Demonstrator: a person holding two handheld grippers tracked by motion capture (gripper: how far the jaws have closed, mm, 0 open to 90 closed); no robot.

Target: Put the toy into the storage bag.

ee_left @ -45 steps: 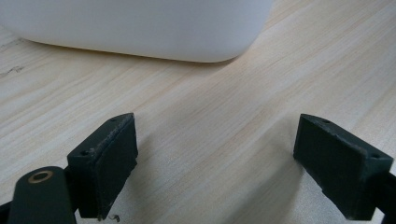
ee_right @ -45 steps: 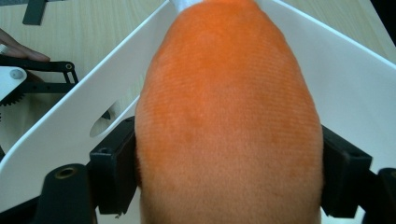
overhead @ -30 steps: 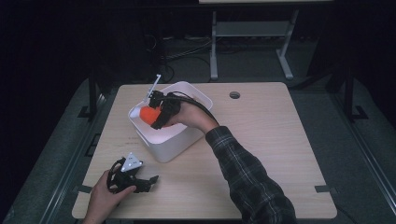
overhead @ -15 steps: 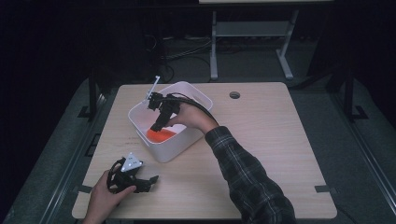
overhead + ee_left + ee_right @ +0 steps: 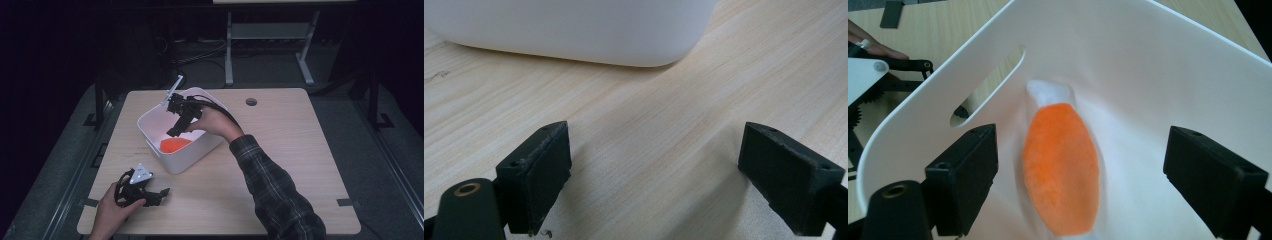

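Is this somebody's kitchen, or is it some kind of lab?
It looks more like a lab or recording room. A plain wooden table stands in a dark room, cables lie on the floor behind it, and a person holds a gripper in each hand, one over a white tub with an orange plush thing inside.

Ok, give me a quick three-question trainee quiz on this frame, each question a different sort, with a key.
1. True or false: the orange plush piece lies on the floor of the white bin.
2. Multiple choice: the right claw is
A. shut on the plush piece
B. open above the bin, holding nothing
C. resting on the table beside the bin
3. Fill in: the left claw rests on the wooden ______, near the bin's front side.

Key:
1. true
2. B
3. table
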